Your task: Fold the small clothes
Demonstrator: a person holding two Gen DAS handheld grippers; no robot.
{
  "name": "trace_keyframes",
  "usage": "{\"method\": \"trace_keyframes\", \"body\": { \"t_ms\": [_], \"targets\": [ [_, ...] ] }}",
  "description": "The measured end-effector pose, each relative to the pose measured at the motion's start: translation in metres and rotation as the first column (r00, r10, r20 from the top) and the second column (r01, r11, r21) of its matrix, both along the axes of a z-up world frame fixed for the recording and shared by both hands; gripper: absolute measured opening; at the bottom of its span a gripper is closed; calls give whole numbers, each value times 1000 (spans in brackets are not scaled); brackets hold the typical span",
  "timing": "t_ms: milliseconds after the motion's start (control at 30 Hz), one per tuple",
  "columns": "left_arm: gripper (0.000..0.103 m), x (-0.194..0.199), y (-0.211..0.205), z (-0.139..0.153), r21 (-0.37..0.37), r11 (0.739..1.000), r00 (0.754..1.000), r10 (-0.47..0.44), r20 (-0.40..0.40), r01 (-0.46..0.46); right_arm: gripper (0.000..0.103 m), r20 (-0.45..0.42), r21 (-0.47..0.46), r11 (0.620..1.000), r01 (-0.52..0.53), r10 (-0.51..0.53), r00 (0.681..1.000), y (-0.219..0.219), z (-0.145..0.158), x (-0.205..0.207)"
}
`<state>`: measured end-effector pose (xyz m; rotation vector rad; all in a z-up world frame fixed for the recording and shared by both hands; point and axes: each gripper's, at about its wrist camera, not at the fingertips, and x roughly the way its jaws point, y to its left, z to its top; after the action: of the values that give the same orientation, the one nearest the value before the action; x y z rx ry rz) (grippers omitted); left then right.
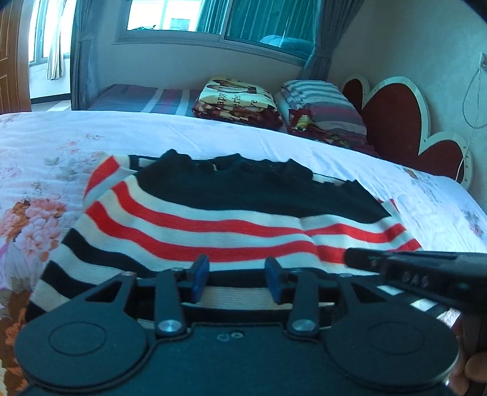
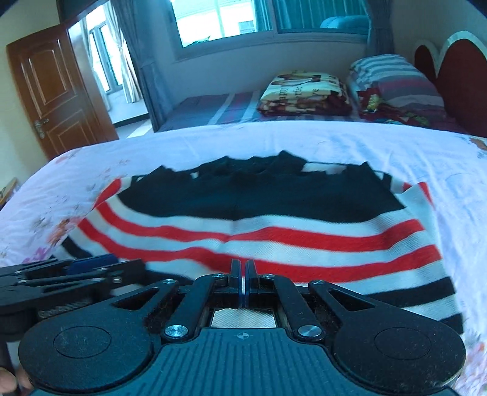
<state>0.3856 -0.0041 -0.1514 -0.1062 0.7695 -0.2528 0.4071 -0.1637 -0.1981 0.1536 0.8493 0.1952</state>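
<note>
**Two grippers at the near hem of a striped sweater on the bed**

Nearest to us, in the left wrist view, our left gripper [image 1: 237, 274] has its blue-padded fingers [image 1: 199, 275] standing well apart, with a cream band of fabric showing in the gap between them; nothing is pinched there. In the right wrist view, our right gripper [image 2: 243, 278] has its fingers pressed together with almost no gap. Whether a fold of cloth is caught between them we cannot tell, since the tips sit right at the fabric's near edge. Each gripper shows in the other's view, at the side and close by.

Just beyond both grippers lies the striped sweater [image 1: 231, 225], spread across the bed [image 1: 213, 134] with its hem toward us. Its near bands are black and cream, then red and cream, and its far part is solid black up to a ruffled neckline. The cloth looks slightly blurred.

Under the sweater, the bed carries a pale floral cover [image 2: 194, 146]. Farther off, a folded printed blanket [image 1: 237, 99] and a striped pillow [image 1: 322, 103] rest near the heart-shaped red headboard [image 1: 395, 118]. Behind them are the window [image 2: 231, 18] with grey curtains and, to the left in the right wrist view, a brown wooden door [image 2: 51, 88].
</note>
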Motion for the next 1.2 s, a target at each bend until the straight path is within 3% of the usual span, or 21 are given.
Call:
{"method": "trace_keyframes", "body": {
  "t_ms": [200,500,633,767,900,1000,1200],
  "targets": [
    [47,-6,-2,-13,68,998,1000,6,-28,-4,0,-38,-57,998,-12,10,999,3,-18,-14],
    [46,-22,0,-19,117,993,1000,-10,-7,11,0,-67,-47,999,22,-25,997,-27,-22,-36],
    [44,-25,3,-12,123,992,1000,-5,-4,6,0,-31,-51,994,93,-94,995,-44,-8,-40],
    [46,-26,19,-4,119,991,997,63,34,-66,0,-44,-95,985,141,-146,988,-69,-9,-42],
    [46,-16,39,-6,121,986,994,110,21,-111,0,-42,-115,976,183,-189,981,-89,-10,-48],
    [46,-14,51,-14,99,989,994,108,-5,-107,0,-46,-146,973,180,-189,981,-97,-18,-53],
    [47,-22,56,-23,94,992,996,81,29,-83,0,-12,-153,976,154,-158,987,-111,-31,-64]
  ]
}}
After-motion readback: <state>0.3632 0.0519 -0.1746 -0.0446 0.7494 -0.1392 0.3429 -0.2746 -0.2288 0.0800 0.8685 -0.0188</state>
